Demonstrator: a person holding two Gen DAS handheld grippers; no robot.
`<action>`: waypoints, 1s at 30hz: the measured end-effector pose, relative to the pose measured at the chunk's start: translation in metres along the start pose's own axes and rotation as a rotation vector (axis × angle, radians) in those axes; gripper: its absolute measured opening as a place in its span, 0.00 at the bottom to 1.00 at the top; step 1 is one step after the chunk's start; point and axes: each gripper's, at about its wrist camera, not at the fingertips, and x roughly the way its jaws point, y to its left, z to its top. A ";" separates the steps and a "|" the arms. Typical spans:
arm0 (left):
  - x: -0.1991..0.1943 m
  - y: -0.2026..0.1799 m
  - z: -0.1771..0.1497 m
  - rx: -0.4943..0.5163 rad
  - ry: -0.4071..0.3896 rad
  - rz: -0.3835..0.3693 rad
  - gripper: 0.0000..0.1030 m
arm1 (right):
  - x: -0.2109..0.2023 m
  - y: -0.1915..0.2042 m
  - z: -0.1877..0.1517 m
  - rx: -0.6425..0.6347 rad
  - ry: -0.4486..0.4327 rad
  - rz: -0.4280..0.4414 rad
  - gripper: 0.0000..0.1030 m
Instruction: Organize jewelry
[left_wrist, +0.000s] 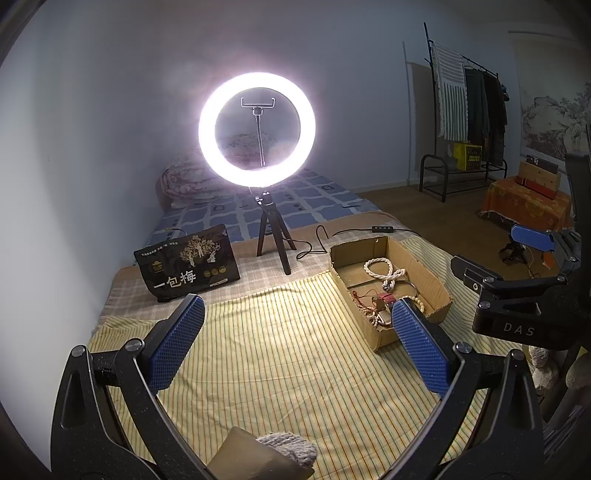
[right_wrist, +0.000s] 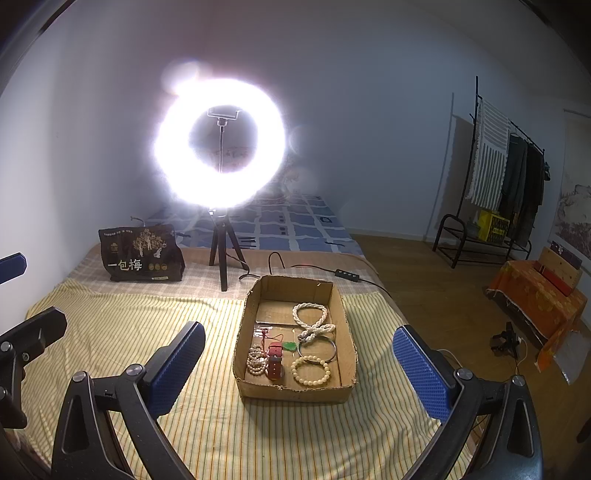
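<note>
The left gripper (left_wrist: 297, 339) has its blue-padded fingers (left_wrist: 177, 341) spread wide with nothing between them, hovering level above the yellow striped cloth (left_wrist: 280, 332), aimed toward the ring light (left_wrist: 256, 134). The right gripper (right_wrist: 299, 371) is likewise spread wide and empty, held above the cloth with the cardboard box (right_wrist: 295, 391) lying between its fingers in view. In the box lie a twisted pearl necklace (right_wrist: 312, 319), a metal bangle (right_wrist: 323, 349), a cream bead bracelet (right_wrist: 310, 370), a red watch strap (right_wrist: 274, 363) and a green pendant (right_wrist: 290, 346).

Lit ring light (right_wrist: 219, 142) on tripod, black snack bag (right_wrist: 142, 254) left, clothes rack (right_wrist: 495, 192) far right.
</note>
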 end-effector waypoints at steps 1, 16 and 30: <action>0.000 0.000 0.002 0.001 -0.001 0.001 1.00 | 0.000 0.000 0.000 0.000 0.000 0.001 1.00; 0.000 -0.001 0.000 0.000 -0.001 0.000 1.00 | 0.000 0.000 0.000 0.000 0.002 0.001 1.00; -0.002 -0.003 0.004 0.001 -0.002 0.003 1.00 | 0.001 -0.002 -0.004 -0.003 0.009 0.006 1.00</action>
